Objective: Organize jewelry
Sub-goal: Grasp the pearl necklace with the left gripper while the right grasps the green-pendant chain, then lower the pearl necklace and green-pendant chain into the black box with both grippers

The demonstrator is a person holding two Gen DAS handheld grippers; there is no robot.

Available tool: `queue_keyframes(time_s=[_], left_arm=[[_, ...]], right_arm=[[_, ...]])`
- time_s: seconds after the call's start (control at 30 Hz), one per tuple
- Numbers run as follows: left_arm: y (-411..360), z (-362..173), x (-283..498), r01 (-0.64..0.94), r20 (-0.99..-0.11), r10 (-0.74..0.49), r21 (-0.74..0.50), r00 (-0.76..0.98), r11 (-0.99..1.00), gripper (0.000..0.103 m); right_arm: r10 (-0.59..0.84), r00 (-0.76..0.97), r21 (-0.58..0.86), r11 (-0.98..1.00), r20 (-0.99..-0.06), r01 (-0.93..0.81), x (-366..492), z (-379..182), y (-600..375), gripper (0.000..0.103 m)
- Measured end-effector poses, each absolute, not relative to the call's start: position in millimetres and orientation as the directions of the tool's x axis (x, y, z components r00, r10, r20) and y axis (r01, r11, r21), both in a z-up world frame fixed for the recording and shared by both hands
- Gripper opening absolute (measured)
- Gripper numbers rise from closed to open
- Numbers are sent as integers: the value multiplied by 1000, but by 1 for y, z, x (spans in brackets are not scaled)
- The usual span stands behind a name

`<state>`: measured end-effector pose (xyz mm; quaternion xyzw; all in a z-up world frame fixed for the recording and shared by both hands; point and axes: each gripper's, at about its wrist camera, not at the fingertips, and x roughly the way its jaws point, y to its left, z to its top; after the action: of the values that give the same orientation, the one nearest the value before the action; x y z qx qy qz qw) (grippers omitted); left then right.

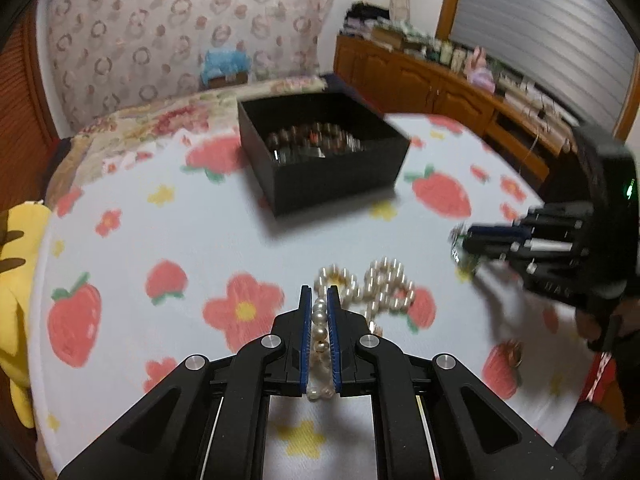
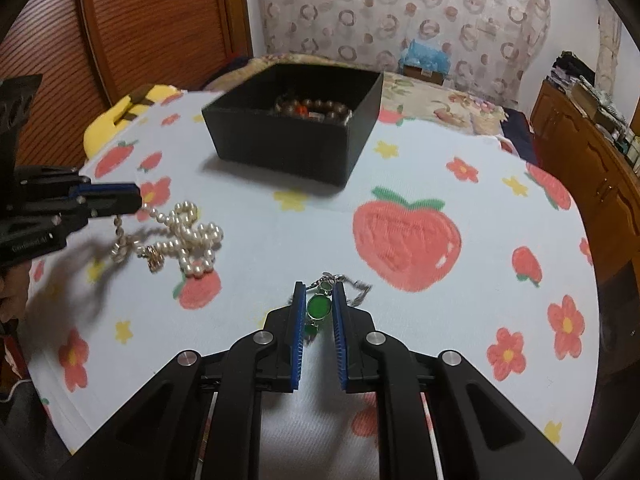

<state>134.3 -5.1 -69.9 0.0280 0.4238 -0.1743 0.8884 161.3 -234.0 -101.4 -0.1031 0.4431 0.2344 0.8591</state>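
Observation:
A white pearl necklace (image 1: 384, 284) lies heaped on the strawberry-print cloth. One strand of it runs between the blue pads of my left gripper (image 1: 319, 292), which is shut on it. In the right wrist view that gripper (image 2: 136, 200) comes in from the left and pinches the end of the pearls (image 2: 192, 236). My right gripper (image 2: 318, 286) is shut on a green-stone chain piece (image 2: 319, 307), its silver chain trailing onto the cloth. An open black box (image 1: 340, 184) (image 2: 280, 148) stands farther back with a brown bead bracelet (image 2: 316, 110) inside.
The round table's cloth (image 2: 400, 184) ends in a curved edge on all sides. A yellow plush toy (image 1: 16, 280) sits at its left edge. A wooden sideboard (image 1: 440, 88) crowded with small items runs along the right wall. A small gold item (image 1: 514, 354) lies near the right edge.

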Motion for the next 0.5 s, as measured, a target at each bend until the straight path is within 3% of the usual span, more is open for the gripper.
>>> queue_keyframes(time_s=[0.5], left_arm=[[-8,19,160,340,-615,-316,-83,722,937,7]], right_arm=[[387,574,16,838,-722,-545,180,-44,-221,15]])
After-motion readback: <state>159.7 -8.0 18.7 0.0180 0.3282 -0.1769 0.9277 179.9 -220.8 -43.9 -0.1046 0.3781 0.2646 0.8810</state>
